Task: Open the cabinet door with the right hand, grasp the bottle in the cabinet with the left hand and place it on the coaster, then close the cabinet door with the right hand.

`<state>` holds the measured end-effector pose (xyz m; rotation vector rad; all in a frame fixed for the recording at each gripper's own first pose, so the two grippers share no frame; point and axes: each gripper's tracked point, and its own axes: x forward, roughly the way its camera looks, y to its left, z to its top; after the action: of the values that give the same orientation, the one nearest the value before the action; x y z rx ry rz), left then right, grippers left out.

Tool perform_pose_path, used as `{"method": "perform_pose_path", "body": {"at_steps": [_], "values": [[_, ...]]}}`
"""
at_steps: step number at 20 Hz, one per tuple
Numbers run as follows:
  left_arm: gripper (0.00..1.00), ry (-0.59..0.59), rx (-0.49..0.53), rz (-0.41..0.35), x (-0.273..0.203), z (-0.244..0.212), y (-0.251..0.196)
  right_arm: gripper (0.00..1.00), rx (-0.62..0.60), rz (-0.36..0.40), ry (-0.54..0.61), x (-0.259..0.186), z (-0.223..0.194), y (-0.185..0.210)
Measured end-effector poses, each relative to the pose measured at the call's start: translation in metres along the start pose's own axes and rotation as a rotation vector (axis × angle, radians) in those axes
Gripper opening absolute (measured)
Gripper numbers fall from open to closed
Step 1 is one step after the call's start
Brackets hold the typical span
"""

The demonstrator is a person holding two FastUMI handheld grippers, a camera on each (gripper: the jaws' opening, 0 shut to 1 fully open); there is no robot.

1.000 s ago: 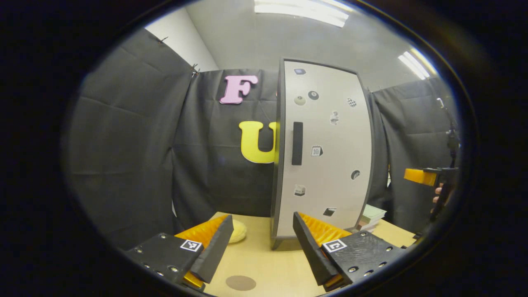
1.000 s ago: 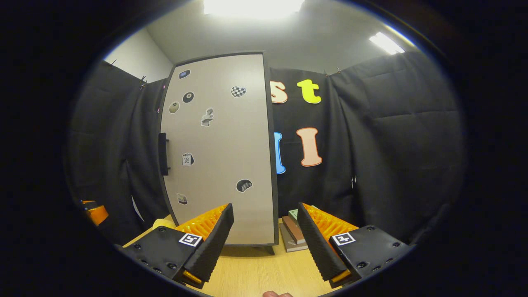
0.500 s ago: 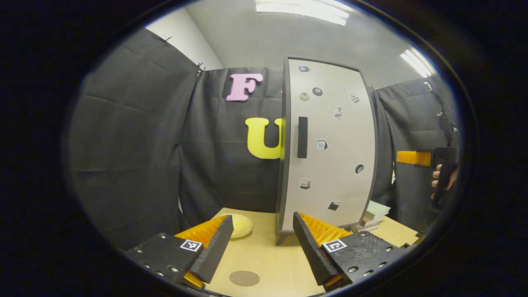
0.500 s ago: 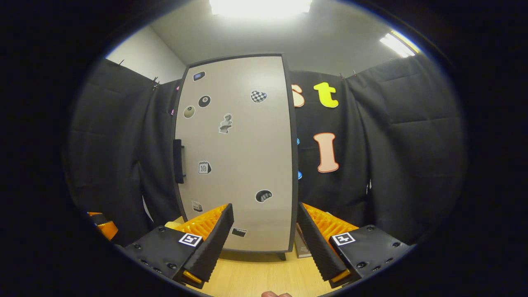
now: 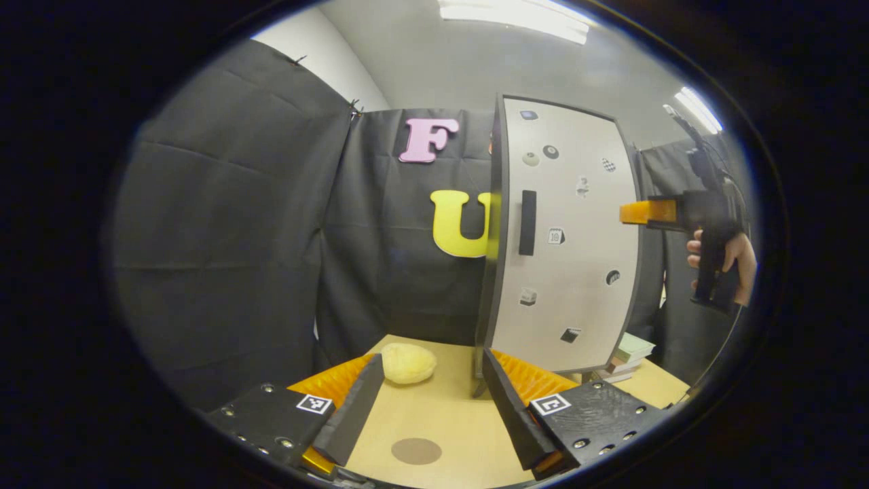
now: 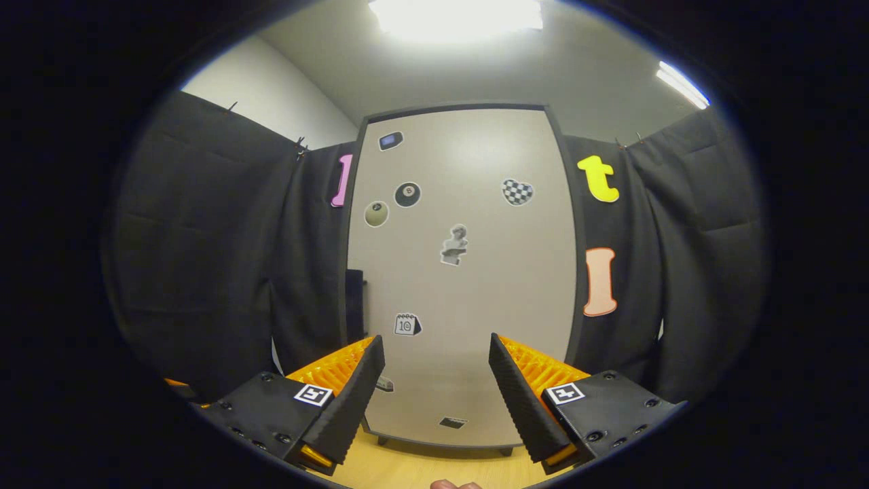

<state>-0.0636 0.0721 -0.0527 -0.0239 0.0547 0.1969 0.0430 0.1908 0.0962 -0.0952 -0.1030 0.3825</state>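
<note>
Standing cabinet (image 5: pixel 563 238) on wooden table (image 5: pixel 448 414)

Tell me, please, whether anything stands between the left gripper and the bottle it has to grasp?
Yes. The cabinet door is shut, so the bottle inside is hidden behind it. The left gripper hangs open above the table, short of the cabinet. The right gripper, also open, faces the door without touching its handle.

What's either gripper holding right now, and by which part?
Nothing. The left gripper is open over the table. The right gripper is open, facing the closed cabinet door, clear of its handle.
</note>
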Motion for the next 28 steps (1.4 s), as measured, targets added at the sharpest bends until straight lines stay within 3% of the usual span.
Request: {"method": "perform_pose_path", "body": {"at_steps": [1,10,12,22,27,28], "values": [[0.90,0.001,-0.001,0.011,-0.003,-0.001,0.005,0.99,-0.009,0.005,-0.001,0.009,0.004,0.007],[0.90,0.062,-0.018,0.127,-0.021,-0.029,0.053,0.99,0.024,0.088,-0.019,0.091,0.020,0.066],[0.90,0.076,-0.022,0.155,-0.022,-0.034,0.065,0.96,0.021,0.087,-0.011,0.108,0.020,0.072],[0.87,0.076,-0.044,0.220,-0.018,-0.042,0.096,0.99,-0.021,0.066,0.106,0.158,-0.018,0.110],[0.87,0.074,-0.049,0.221,-0.015,-0.044,0.096,0.68,-0.024,0.047,0.172,0.171,-0.035,0.115],[0.87,0.073,-0.052,0.221,-0.015,-0.045,0.096,0.54,-0.013,0.044,0.183,0.173,-0.038,0.117]]}}
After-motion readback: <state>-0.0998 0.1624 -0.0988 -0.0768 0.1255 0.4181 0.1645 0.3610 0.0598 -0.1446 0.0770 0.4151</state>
